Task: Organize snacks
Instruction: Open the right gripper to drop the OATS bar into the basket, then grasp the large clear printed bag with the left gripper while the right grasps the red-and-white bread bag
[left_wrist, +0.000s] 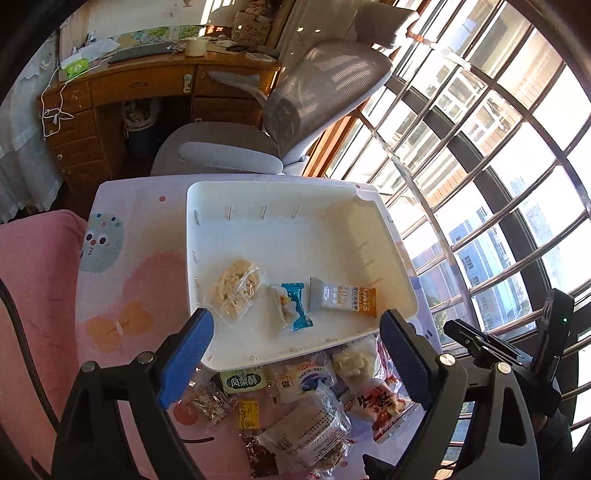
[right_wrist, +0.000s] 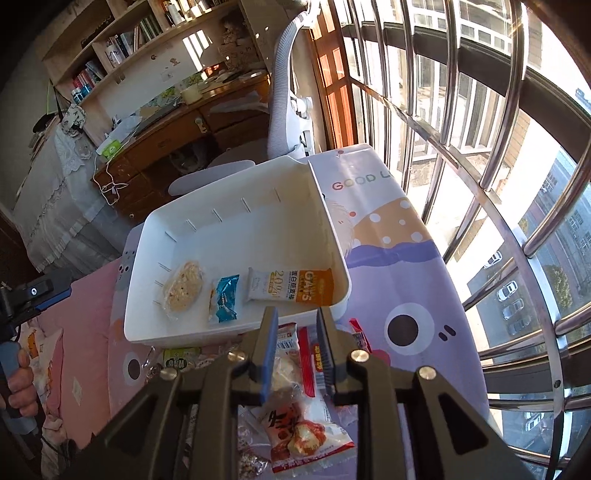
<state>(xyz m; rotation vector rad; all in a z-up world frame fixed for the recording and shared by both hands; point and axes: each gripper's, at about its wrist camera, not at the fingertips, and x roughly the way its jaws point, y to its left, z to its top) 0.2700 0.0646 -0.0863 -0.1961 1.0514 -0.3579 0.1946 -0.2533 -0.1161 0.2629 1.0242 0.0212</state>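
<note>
A white tray (left_wrist: 295, 221) (right_wrist: 236, 229) stands on the cartoon-print table. In it lie a clear bag of crumbly biscuit (left_wrist: 236, 291) (right_wrist: 183, 288), a blue-wrapped snack (left_wrist: 293, 306) (right_wrist: 223, 297) and a grey-and-orange bar (left_wrist: 341, 297) (right_wrist: 291, 288). A pile of loose snack packets (left_wrist: 314, 398) (right_wrist: 295, 424) lies in front of the tray, among them a red-and-white packet (right_wrist: 299, 435) and a green one (left_wrist: 242, 380). My left gripper (left_wrist: 295, 325) hangs open and wide over the tray's near edge, holding nothing. My right gripper (right_wrist: 298, 325) hovers above the pile, its jaws a narrow gap apart with nothing pressed between them.
A pink blanket (left_wrist: 33, 295) lies left of the table. Beyond the tray stand a grey office chair (left_wrist: 317, 96) and a cluttered wooden desk (left_wrist: 147, 81). Window bars (left_wrist: 480, 166) run close along the table's right side. A hand (right_wrist: 18, 384) holds the left gripper's handle.
</note>
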